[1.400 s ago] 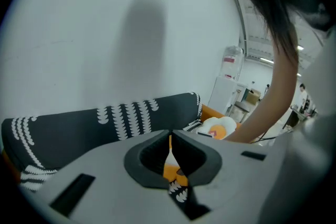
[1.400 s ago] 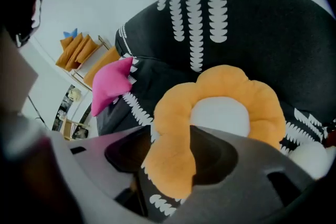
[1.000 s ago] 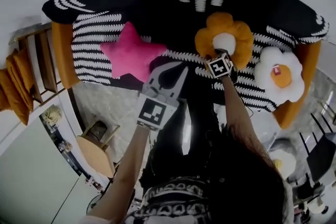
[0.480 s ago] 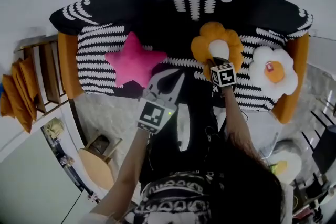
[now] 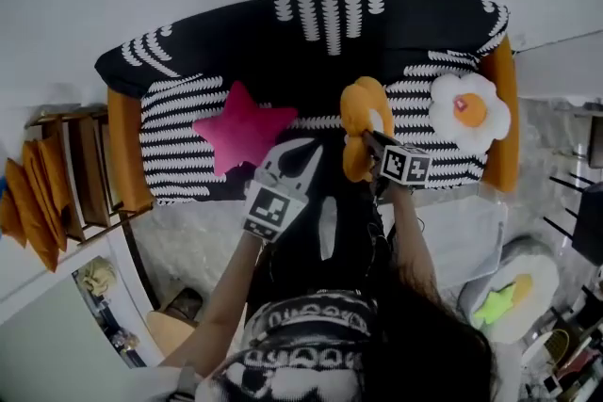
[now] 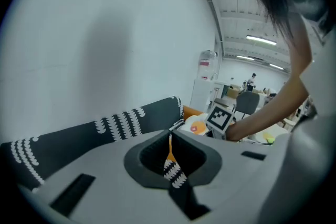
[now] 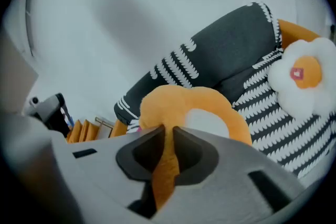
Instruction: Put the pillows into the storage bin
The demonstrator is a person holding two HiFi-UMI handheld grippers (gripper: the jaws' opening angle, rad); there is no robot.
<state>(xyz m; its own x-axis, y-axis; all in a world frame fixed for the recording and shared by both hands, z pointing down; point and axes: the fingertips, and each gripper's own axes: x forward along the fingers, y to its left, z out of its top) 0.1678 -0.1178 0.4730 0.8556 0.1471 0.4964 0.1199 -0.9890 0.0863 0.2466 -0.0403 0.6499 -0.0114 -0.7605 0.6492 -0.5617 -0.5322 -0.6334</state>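
1. Farthest left on the black-and-white patterned sofa [image 5: 188, 122], the pink star pillow [image 5: 243, 129] is lying flat on the seat, with one arm pointing toward the backrest.
2. Just right of the star, the left gripper [image 6: 169, 138] is hovering over the front edge of the seat. Its jaws are drawn together with nothing between them, and it is aiming toward the backrest.
3. Next along, the orange flower pillow [image 5: 353, 113] is standing on edge over the middle of the seat.
   - In the head view it is showing as a narrow oval, with its long axis running from the backrest toward the front of the seat.
   - Its white centre is facing right.
   - I cannot tell whether it is touching the seat.
4. The right gripper [image 7: 167, 136] is reaching in from the pillow's near right side. Its jaws have just been closing and are now pinching one orange petal. In the right gripper view, the rest of the flower is rising above and beyond the jaw tips, with its face toward the camera.
5. Further right, the white egg-like pillow [image 5: 469, 111] is resting flat at the sofa's end, well apart from both grippers.
6. On the floor in front of that end, a pale translucent box [image 5: 471, 235] is sitting near the person's right arm.
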